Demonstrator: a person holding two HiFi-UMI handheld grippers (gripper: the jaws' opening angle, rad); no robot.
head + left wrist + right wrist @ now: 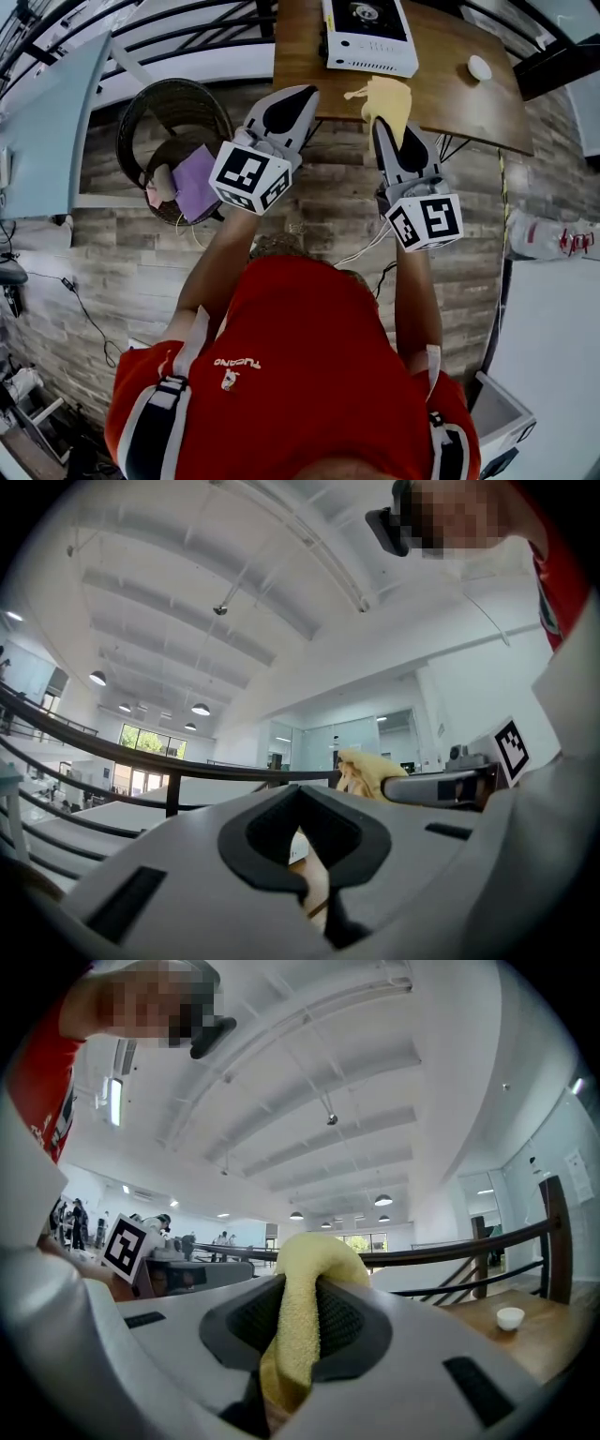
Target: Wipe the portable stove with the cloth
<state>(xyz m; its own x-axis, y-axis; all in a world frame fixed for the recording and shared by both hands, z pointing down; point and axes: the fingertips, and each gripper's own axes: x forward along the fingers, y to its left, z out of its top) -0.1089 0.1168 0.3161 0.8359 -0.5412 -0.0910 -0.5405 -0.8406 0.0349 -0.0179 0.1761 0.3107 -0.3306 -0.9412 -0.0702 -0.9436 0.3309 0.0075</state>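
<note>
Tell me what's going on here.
A person in a red shirt holds a tool in each hand, both pointed toward a wooden table. The right tool is shut on a yellow cloth; the left tool is shut and empty. The white stove sits on the table, and the cloth is not on it yet.

Both arms held out level toward the wooden table (459,94)
Our left gripper (302,94) stops just short of the table's near edge, jaws closed together with nothing between them. Beside it, our right gripper (380,127) reaches that edge, its jaws clamped on the yellow cloth (389,101).
</note>
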